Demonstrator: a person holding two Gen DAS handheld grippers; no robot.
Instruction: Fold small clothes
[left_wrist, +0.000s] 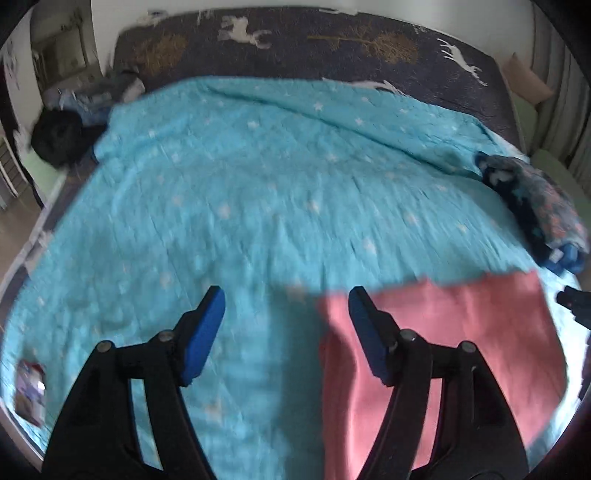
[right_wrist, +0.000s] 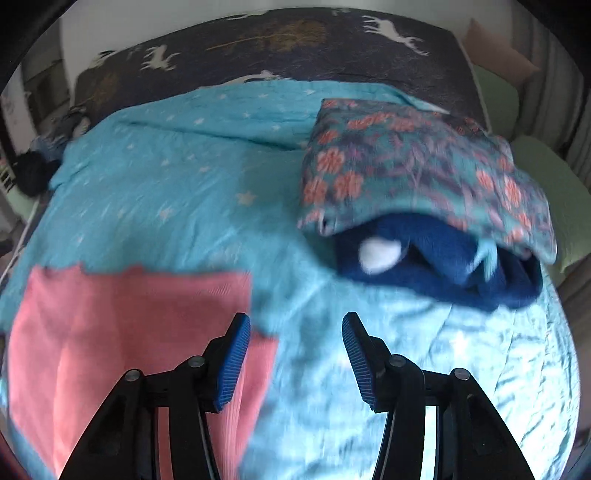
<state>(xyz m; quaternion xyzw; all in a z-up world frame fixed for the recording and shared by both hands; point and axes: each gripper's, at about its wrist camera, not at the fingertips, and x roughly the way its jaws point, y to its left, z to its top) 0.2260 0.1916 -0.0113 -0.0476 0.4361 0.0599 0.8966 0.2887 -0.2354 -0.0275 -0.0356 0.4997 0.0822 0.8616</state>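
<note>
A pink garment (left_wrist: 454, 347) lies flat on the turquoise star-print blanket (left_wrist: 258, 192). In the left wrist view it is at the lower right, under the right finger. My left gripper (left_wrist: 286, 295) is open and empty, hovering over the garment's left edge. In the right wrist view the pink garment (right_wrist: 122, 332) is at the lower left. My right gripper (right_wrist: 295, 321) is open and empty above the garment's right edge. The right gripper's tip shows at the right edge of the left wrist view (left_wrist: 574, 302).
A pile of folded clothes, floral on top (right_wrist: 417, 166) and dark blue beneath (right_wrist: 443, 266), sits to the right on the blanket; it also shows in the left wrist view (left_wrist: 532, 199). A dark deer-print blanket (left_wrist: 295, 48) covers the bed head. Dark clothes (left_wrist: 59, 136) lie far left.
</note>
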